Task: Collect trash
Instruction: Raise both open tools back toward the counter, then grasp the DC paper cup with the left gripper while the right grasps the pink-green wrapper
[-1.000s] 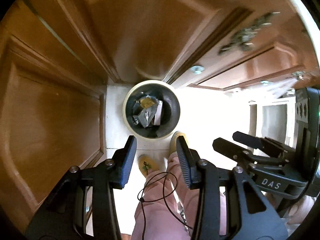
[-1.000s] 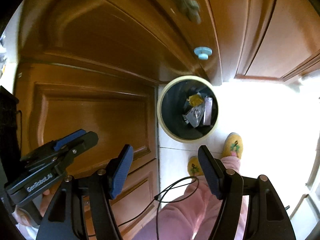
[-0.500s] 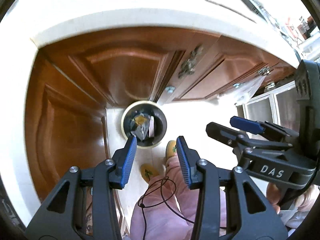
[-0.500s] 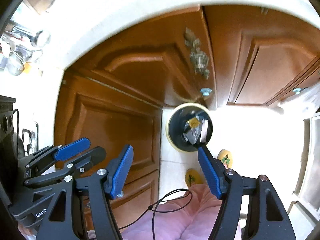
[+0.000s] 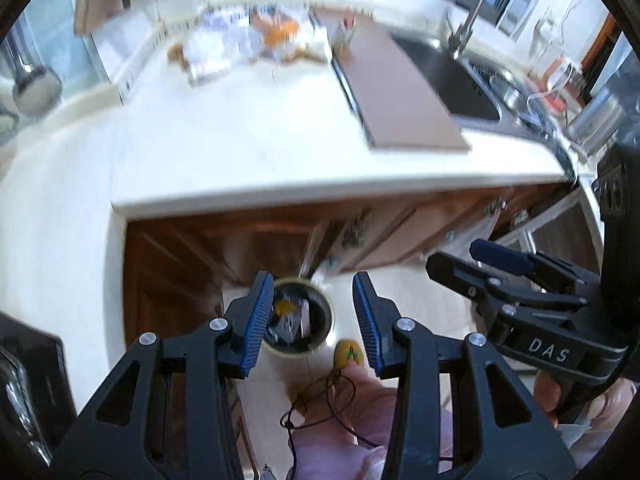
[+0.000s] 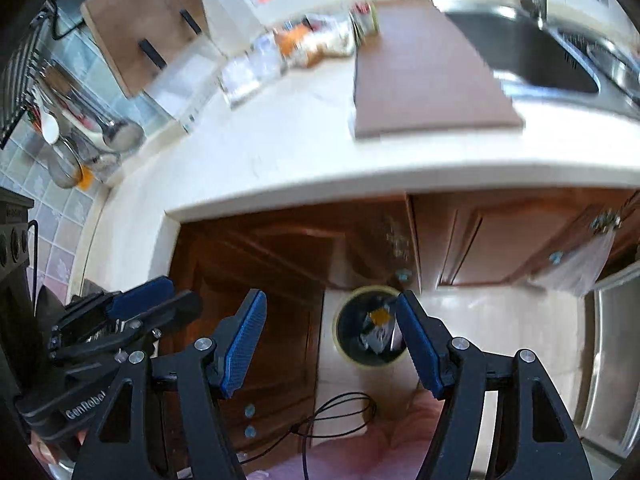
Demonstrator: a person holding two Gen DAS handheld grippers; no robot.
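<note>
Both the left gripper and the right gripper hang empty with jaws apart above the floor bin, while the remaining wrappers sit blurred far back on the countertop, probably light, crinkly, best pinched at an edge.

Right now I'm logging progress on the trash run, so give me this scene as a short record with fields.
bin: round bin on the floor by the wooden cabinets, wrappers inside
remaining trash: blurred pile of wrappers at the back of the counter
left gripper: open, nothing between its jaws
right gripper: open, nothing between its jaws
also on counter: brown board beside the sink
</note>
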